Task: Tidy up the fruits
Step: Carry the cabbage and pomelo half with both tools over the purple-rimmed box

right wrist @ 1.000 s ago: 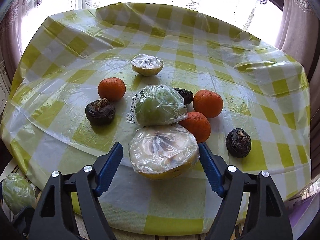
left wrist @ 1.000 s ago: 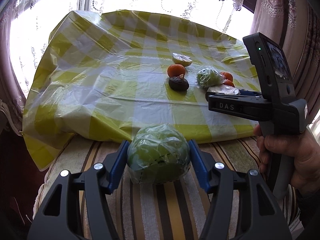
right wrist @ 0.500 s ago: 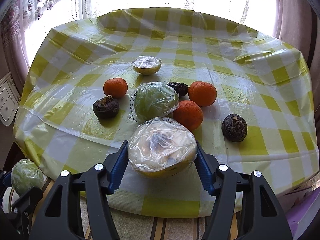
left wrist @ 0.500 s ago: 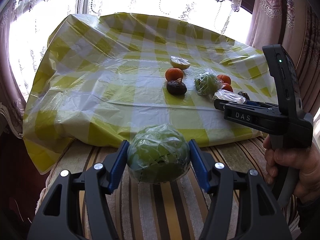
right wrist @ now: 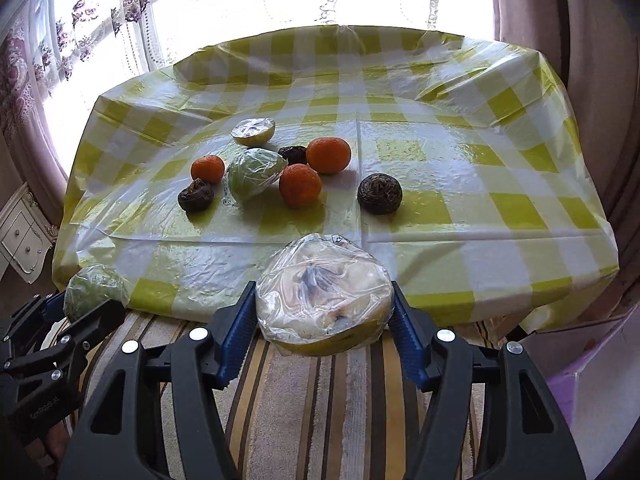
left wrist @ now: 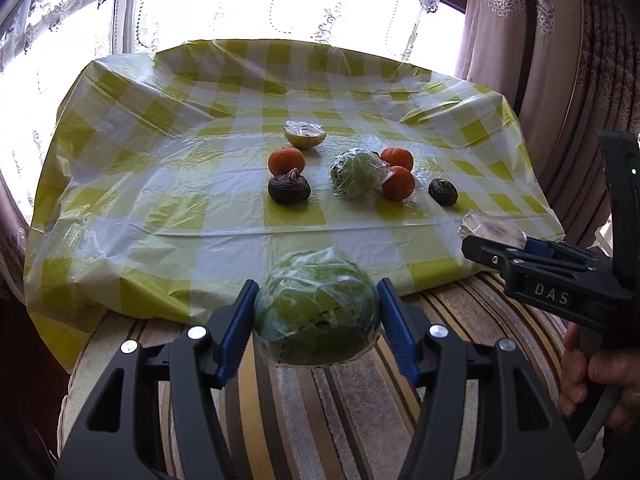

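Observation:
My left gripper (left wrist: 317, 316) is shut on a plastic-wrapped green fruit (left wrist: 316, 312), held over the striped cushion in front of the table. My right gripper (right wrist: 323, 304) is shut on a plastic-wrapped half yellow fruit (right wrist: 323, 292), also off the table's near edge; it shows at the right of the left wrist view (left wrist: 492, 232). On the yellow-checked tablecloth (right wrist: 460, 168) lie three oranges (right wrist: 300, 185), a wrapped green fruit (right wrist: 254, 178), a wrapped yellow half (right wrist: 254, 131) and dark round fruits (right wrist: 379, 193).
A striped cushion (right wrist: 320, 400) lies below both grippers. Lace curtains and a bright window stand behind the table. A white cabinet (right wrist: 20, 236) is at the left and a purple box (right wrist: 600, 380) at the right.
Both grippers have pulled back from the table with their fruits. The right gripper lifted the yellow half off the cloth and now holds it over the cushion.

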The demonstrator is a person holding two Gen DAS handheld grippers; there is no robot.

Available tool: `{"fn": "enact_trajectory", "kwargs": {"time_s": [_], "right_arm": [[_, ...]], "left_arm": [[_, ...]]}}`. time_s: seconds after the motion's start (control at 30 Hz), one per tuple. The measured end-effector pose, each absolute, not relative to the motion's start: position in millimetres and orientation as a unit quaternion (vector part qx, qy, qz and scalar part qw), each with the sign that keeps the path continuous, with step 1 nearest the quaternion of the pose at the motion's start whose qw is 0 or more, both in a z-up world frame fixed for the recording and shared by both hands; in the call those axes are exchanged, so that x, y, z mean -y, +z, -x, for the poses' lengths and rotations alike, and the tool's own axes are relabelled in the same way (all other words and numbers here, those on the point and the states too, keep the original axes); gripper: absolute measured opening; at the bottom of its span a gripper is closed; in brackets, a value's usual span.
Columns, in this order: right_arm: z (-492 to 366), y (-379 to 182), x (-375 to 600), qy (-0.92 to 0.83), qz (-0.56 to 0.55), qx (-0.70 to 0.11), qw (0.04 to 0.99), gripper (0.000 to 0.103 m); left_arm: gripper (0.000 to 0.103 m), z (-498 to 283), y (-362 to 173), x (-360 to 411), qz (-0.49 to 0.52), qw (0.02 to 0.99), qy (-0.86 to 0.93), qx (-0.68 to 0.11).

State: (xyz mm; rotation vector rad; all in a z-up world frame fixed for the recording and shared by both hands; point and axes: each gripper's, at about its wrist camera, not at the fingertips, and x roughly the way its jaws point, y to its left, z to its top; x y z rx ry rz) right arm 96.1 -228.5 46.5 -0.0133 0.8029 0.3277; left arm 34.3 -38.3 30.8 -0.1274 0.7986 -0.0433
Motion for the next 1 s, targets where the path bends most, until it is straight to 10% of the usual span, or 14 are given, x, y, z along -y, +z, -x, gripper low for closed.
{"fn": "enact_trajectory", "kwargs": {"time_s": [1.0], "right_arm": [[-14, 23, 523, -0.122, -0.037, -0.447, 0.886, 0.062]], "left_arm": [[0.06, -41, 22, 401, -0.17, 0.812, -0.421, -0.368]]}}
